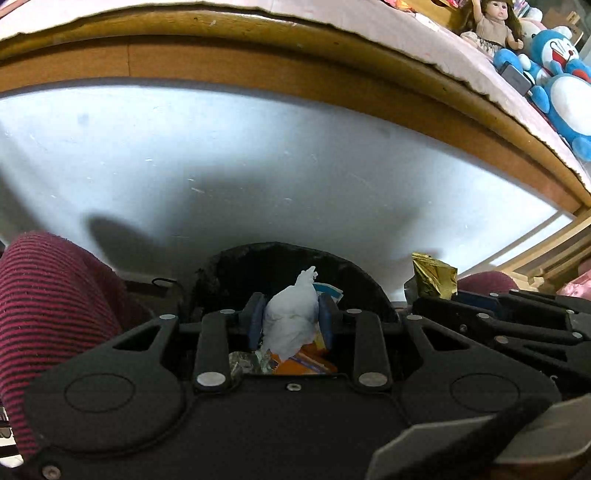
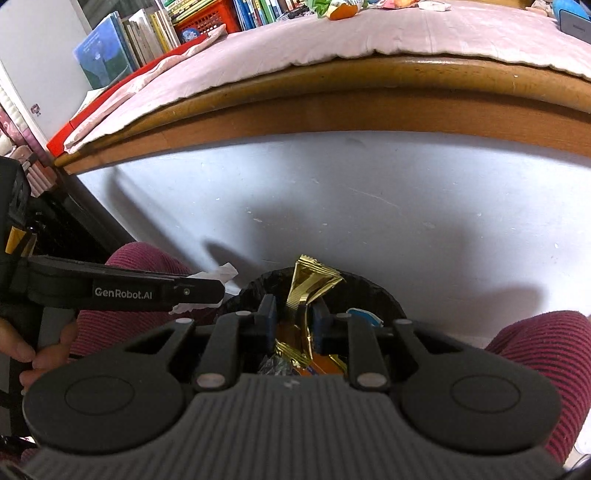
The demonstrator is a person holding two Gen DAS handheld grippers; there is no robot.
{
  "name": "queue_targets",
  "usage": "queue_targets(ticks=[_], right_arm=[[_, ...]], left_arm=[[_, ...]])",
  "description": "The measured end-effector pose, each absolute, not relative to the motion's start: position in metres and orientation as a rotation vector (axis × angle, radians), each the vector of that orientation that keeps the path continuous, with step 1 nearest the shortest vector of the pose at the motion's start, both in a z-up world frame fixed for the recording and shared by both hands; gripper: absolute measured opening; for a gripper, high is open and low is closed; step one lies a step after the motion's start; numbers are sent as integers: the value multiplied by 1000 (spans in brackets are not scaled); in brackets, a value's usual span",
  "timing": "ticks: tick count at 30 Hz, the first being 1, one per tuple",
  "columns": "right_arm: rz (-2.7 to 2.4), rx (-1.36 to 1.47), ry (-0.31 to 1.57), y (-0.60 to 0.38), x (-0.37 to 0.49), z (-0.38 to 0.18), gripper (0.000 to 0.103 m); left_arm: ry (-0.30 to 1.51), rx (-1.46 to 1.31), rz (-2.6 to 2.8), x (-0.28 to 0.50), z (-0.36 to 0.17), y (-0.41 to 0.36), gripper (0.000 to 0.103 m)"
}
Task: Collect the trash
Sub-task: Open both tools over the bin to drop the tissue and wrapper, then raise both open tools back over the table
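Your left gripper (image 1: 291, 319) fingers clamp a white tissue (image 1: 290, 317), right gripper (image 2: 294, 325) fingers clamp a gold wrapper (image 2: 306, 291), both over the black bin (image 2: 384, 295). Wrappers already inside; more litter (image 2: 338, 9) left on the bed.

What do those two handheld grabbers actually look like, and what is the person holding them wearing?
Both are black plastic tools. Each has two round discs at the front, silver rivets on hinged bars and two blue-padded fingers. The left gripper carries white "GenRobot.AI" lettering on its side. The right gripper has a grey ribbed top. The person's clothing is dark red with thin black stripes.
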State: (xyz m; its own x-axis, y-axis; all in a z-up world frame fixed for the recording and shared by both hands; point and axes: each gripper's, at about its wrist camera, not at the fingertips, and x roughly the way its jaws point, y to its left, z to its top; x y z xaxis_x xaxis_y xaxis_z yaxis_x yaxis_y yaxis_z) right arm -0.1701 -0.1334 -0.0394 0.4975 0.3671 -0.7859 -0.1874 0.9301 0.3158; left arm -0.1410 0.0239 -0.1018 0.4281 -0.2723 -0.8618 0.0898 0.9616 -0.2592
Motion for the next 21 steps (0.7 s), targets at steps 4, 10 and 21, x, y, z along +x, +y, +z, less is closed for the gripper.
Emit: queue_targets(ticks=[4,10,21], right_arm=[[337,202,1001,-133,-169,-40,61],[330,206,997,-137,-169,-39,66],[347,189,897,-148,-162,-4,75]], left_arm=[[1105,-176,-222,-141,-101,22,44],[1097,-170,-204,-139,-98,24,56],[964,-182,-212,-136,-51,33,79]])
